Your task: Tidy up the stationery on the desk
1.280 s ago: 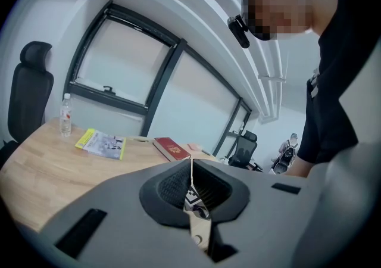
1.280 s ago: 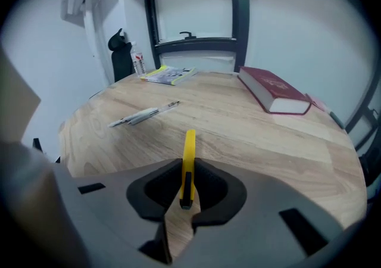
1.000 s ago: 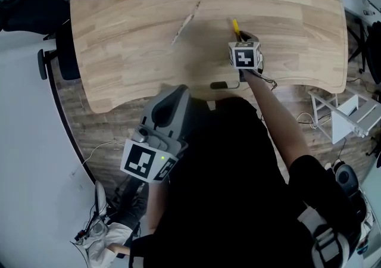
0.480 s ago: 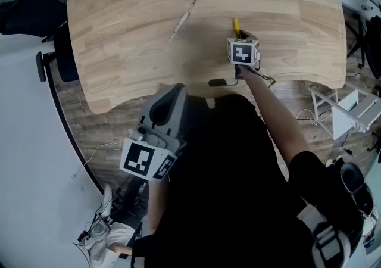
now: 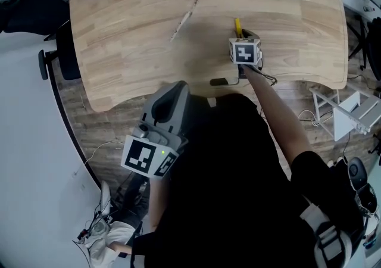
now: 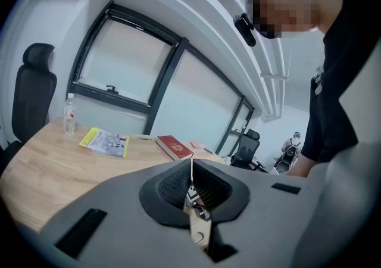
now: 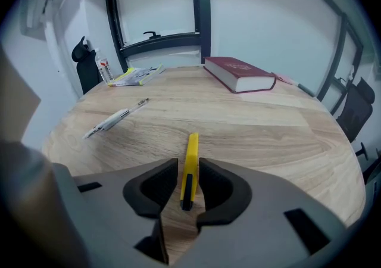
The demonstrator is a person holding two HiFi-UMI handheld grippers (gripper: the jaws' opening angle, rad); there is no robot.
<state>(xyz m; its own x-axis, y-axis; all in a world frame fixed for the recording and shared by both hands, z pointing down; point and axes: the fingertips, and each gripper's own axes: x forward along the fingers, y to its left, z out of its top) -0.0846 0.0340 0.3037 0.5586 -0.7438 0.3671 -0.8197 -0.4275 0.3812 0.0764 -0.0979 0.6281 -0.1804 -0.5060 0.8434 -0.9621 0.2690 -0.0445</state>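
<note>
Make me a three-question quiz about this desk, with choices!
1. Where is the red book? A) on the floor B) on the far side of the desk C) in a gripper
2. What colour is the cutter by the right gripper? A) blue B) green C) yellow
3. How do that gripper's jaws stand? A) apart around the cutter B) clamped on a pen C) shut, empty
Answers: 1 B, it lies near the desk's back edge. 2 C, its body is bright yellow. 3 A, they have just been opening; gaps show beside the cutter between them.
</note>
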